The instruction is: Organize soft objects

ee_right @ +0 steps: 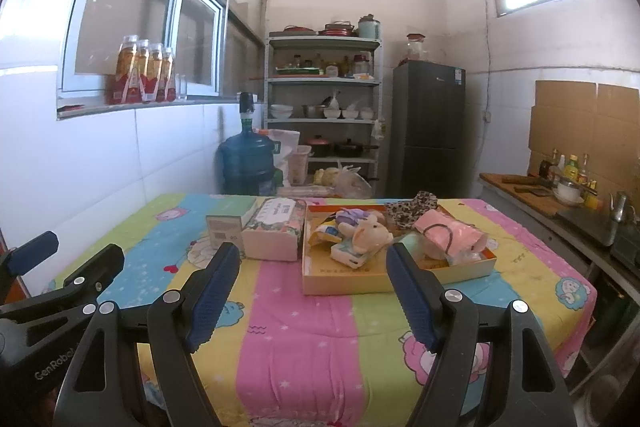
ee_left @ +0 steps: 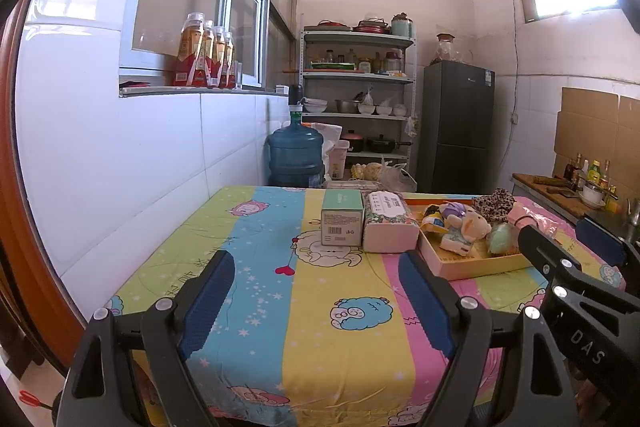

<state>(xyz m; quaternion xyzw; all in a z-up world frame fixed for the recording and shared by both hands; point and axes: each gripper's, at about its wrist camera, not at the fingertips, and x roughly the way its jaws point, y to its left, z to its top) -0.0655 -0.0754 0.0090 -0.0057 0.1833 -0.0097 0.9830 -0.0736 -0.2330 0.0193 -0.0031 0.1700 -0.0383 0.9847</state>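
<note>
Left tool (ee_left: 316, 301): pads wide apart, nothing held, nothing touched; hung over near part of bench (ee_left: 340, 367). Body of the other tool, seen at right of left view, read "DAS".
Right tool (ee_right: 314, 297): pads wide apart, empty, no contact. Body of left tool in its view read "GenRobo…", rest cut off.

Bench: 1, w/ striped cartoon-sheep cloth.
Tray (ee_right: 348, 281): 1, shallow cardboard, far right-centre of bench; print on front wall not legible.
Soft items, all in tray, piled & touching:
- plush animal (ee_right: 370, 235), cream, 1
- purple plush (ee_right: 352, 217), 1, behind it
- leopard-print fabric (ee_right: 412, 213), 1, at back
- pink pouch (ee_right: 450, 235) w/ dark cord, 1, right side
- pale green soft piece (ee_left: 502, 239), 1, partly hidden
- small packets, yellow/blue, approx. 2, type unclear.

Beside tray, left:
- tissue pack (ee_right: 274, 233), 1, floral top, label writing too small to read; touching tray or just beside.
- green box (ee_left: 342, 221), 1, barcode on front, text illegible; just beside tissue pack.

Background: 4 bottles (ee_right: 144, 71) on sill, red labels; 1 blue water jug (ee_right: 246, 163); 1 shelf rack (ee_right: 324, 107); 1 dark fridge (ee_right: 428, 131).
</note>
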